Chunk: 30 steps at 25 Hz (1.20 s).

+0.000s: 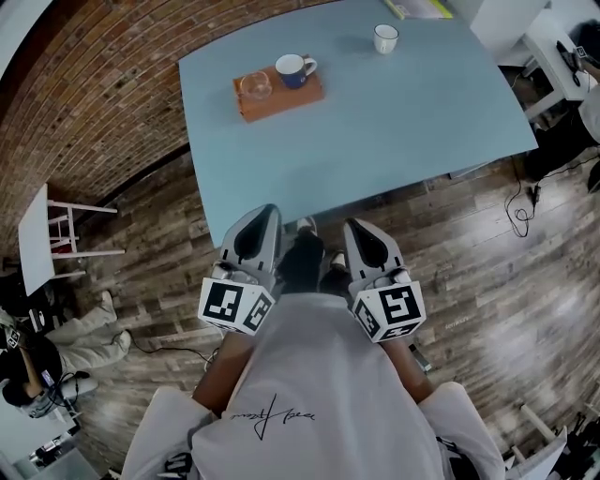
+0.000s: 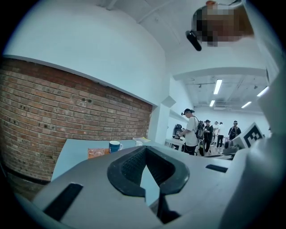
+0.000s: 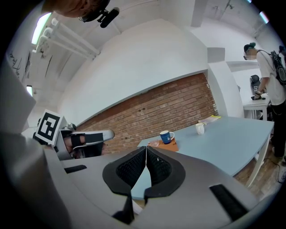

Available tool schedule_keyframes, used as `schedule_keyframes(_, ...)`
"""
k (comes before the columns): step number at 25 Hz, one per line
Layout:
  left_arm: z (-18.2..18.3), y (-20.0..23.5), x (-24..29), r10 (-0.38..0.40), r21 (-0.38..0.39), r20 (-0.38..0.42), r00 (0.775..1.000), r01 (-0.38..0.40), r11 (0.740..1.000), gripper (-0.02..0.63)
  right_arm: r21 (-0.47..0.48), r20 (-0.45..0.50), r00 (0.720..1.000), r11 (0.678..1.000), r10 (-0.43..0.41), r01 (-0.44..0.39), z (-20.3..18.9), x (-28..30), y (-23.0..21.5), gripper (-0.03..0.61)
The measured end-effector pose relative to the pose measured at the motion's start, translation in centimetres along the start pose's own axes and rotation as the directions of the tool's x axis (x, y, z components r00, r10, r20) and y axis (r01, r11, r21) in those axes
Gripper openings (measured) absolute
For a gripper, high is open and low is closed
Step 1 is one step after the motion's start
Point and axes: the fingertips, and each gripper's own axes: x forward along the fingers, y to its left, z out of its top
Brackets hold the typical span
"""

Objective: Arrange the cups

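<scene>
A blue cup (image 1: 293,68) and a clear glass (image 1: 255,86) stand on an orange tray (image 1: 281,103) at the far left of the light blue table (image 1: 375,141). A white cup (image 1: 385,38) stands alone near the far edge. Both grippers are held close to the person's body, short of the table's near edge and far from the cups. My left gripper (image 1: 266,217) is shut and empty, its jaws (image 2: 145,150) meeting. My right gripper (image 1: 356,228) is shut and empty too (image 3: 146,150). The right gripper view shows the blue cup (image 3: 166,136), the tray (image 3: 173,146) and the white cup (image 3: 200,129) ahead.
A brick wall (image 1: 84,103) runs behind and left of the table. A small white table (image 1: 36,239) stands on the wood floor at left. A yellow book (image 1: 417,9) lies at the table's far edge. White desks, cables and standing people (image 2: 193,132) are at the right.
</scene>
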Motion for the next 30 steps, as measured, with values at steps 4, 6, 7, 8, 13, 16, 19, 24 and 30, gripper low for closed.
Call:
schedule_keyframes(4,0.3,0.9,1.6,-0.008,-0.012,-0.004,1.0,0.008,1.0,0.009,-0.016,0.012,1.0,1.0,0.003,-0.002,1.0,1.0,-0.4,0.021)
schedule_keyframes(6,0.8,1.3,2.5,-0.013,-0.02,0.005,1.0,0.013,1.0,0.009,-0.023,0.017,1.0,1.0,0.009,-0.009,1.8,1.7,-0.5,0.021)
schedule_keyframes(7,1.1,1.5,2.9,-0.015,-0.02,0.01,1.0,0.015,1.0,0.009,-0.027,0.019,1.0,1.0,0.015,-0.015,2.2,2.1,-0.4,0.021)
schedule_keyframes(8,1.4,1.6,3.3,-0.017,-0.017,0.015,1.0,0.017,1.0,0.009,-0.031,0.02,1.0,0.999,0.022,-0.021,2.7,2.6,-0.3,0.021)
schedule_keyframes(13,1.8,3.1,5.3,-0.006,-0.033,0.032,0.999,0.007,0.999,0.009,-0.059,-0.01,0.997,0.995,0.075,-0.075,3.8,5.2,0.0,0.021)
schedule_keyframes(16,1.6,4.4,6.3,-0.006,-0.064,0.022,1.0,0.007,0.998,0.009,-0.07,-0.043,0.994,0.993,0.097,-0.1,4.2,7.1,0.1,0.021)
schedule_keyframes(19,1.6,5.6,7.2,-0.017,-0.084,0.016,1.0,0.019,0.996,0.009,-0.077,-0.064,0.99,0.989,0.125,-0.13,4.6,8.7,0.4,0.021)
schedule_keyframes(24,2.4,7.3,8.7,-0.088,-0.06,0.043,0.995,0.09,0.994,0.009,-0.059,-0.086,0.975,0.976,0.206,-0.212,4.8,11.4,1.7,0.021)
schedule_keyframes(30,3.5,10.9,9.4,-0.092,-0.025,0.065,0.994,0.094,0.995,0.009,-0.096,-0.088,0.975,0.973,0.203,-0.211,5.6,14.8,2.8,0.021)
